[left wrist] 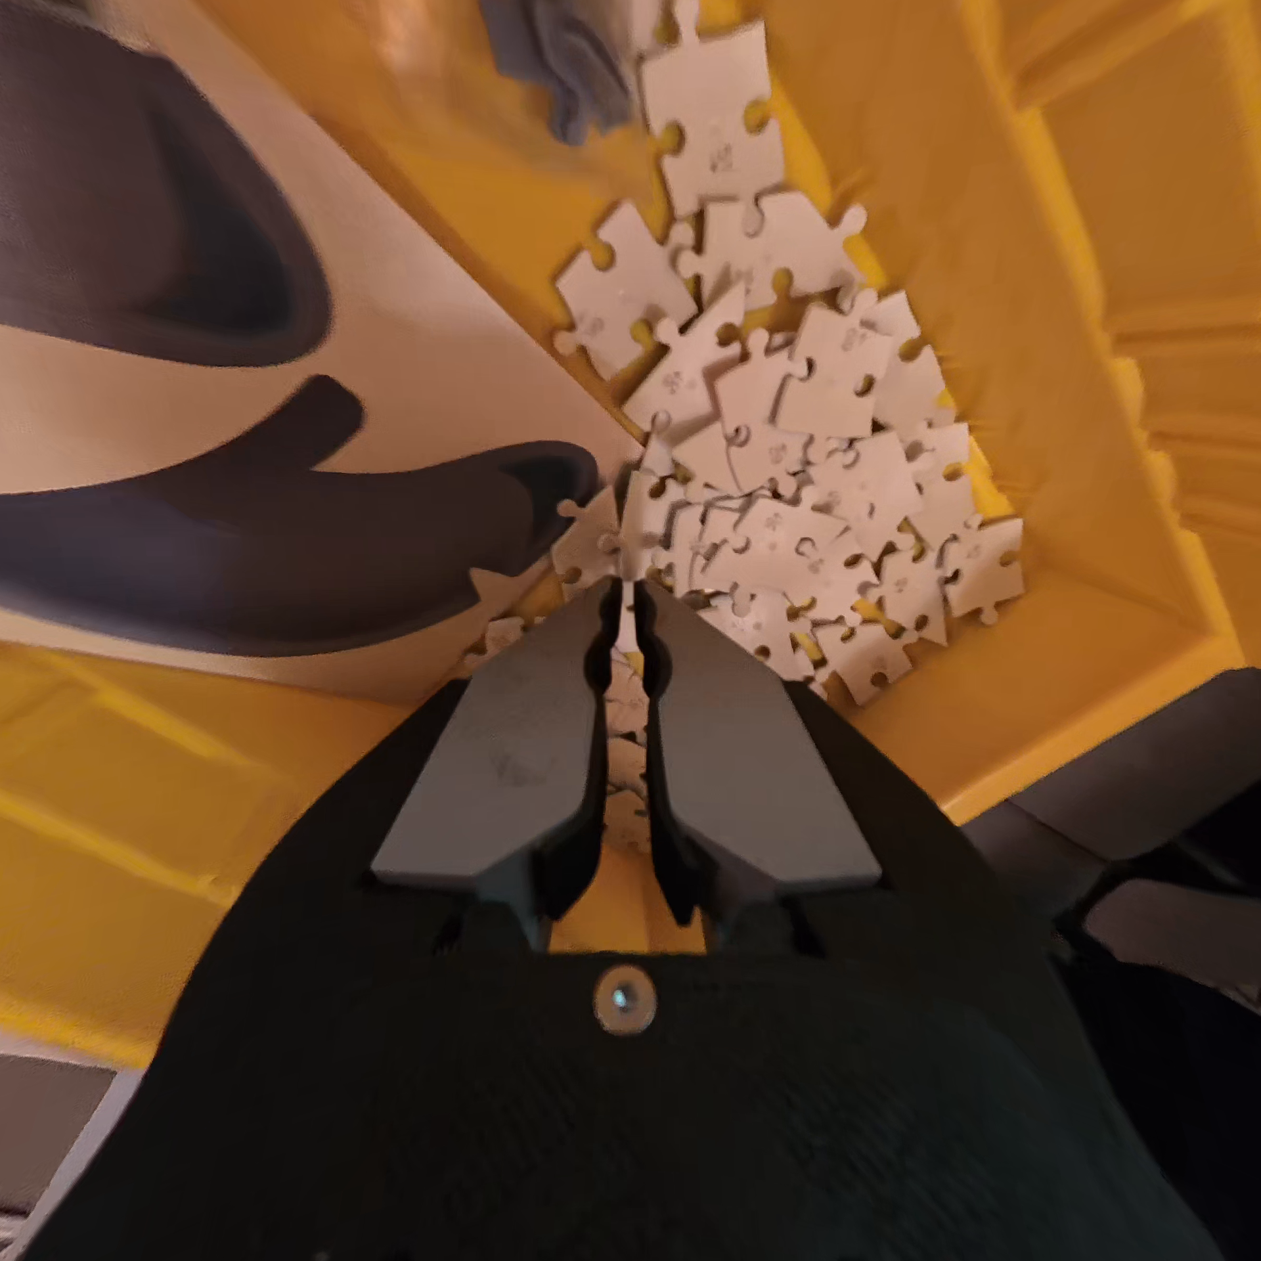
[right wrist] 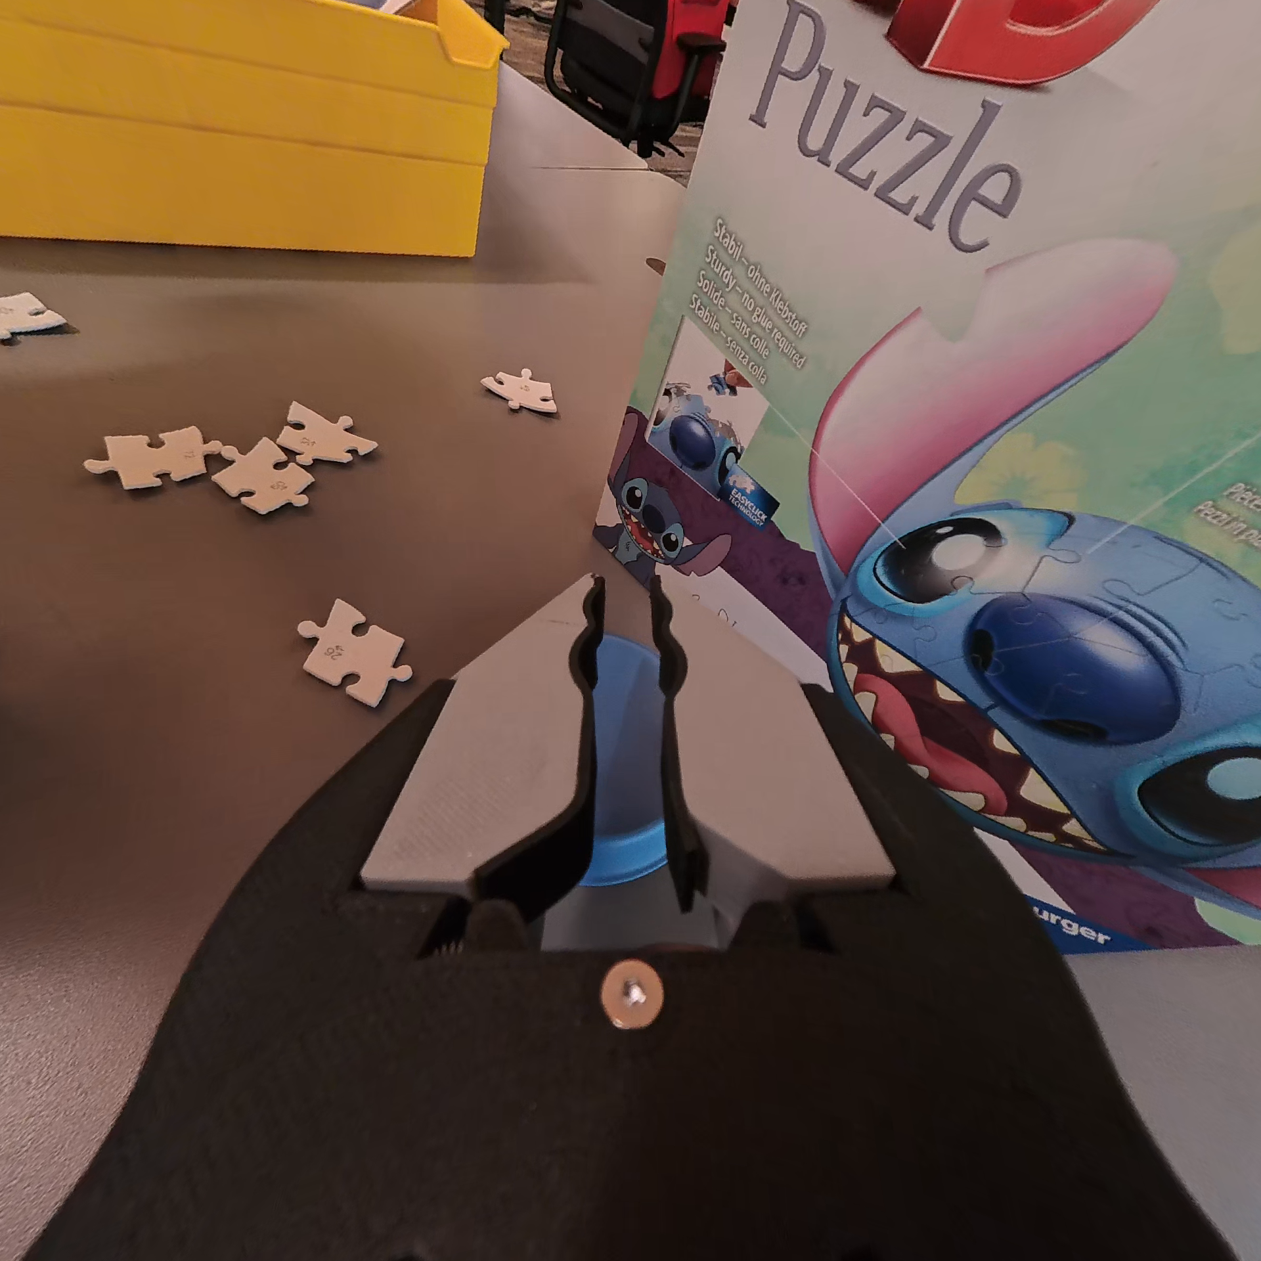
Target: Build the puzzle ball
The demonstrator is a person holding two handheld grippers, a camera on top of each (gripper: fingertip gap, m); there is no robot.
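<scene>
Left gripper [left wrist: 624, 593]: jaws nearly pressed together, pinching one white puzzle piece [left wrist: 626, 617] edge-on. The piece stands as a thin sliver straight ahead of the tips, its long axis along the fingers, just above the heap of white pieces [left wrist: 805, 437] lying in a corner of the yellow bin [left wrist: 1023, 423]. So the piece comes out of the bin with the left; the coming move looks like a lift clear of the heap and over the bin wall (view blurred, cannot tell whether a neighbouring piece clings to it).

Right gripper [right wrist: 628, 593]: jaws spread a little, gripping nothing I can see; a blue rounded part [right wrist: 624, 750] shows below, between the fingers. The right gripper hangs over the table [right wrist: 136, 750] beside the standing puzzle box [right wrist: 955, 409].

Loose pieces [right wrist: 225, 457] lie number-side up, flat, well apart from the box, towards the bin's outer wall; one single piece [right wrist: 355, 651] lies nearest the right jaws, on their left.

Pieces: white backs, tabs and blanks, thin. No assembled ball shows.
</scene>
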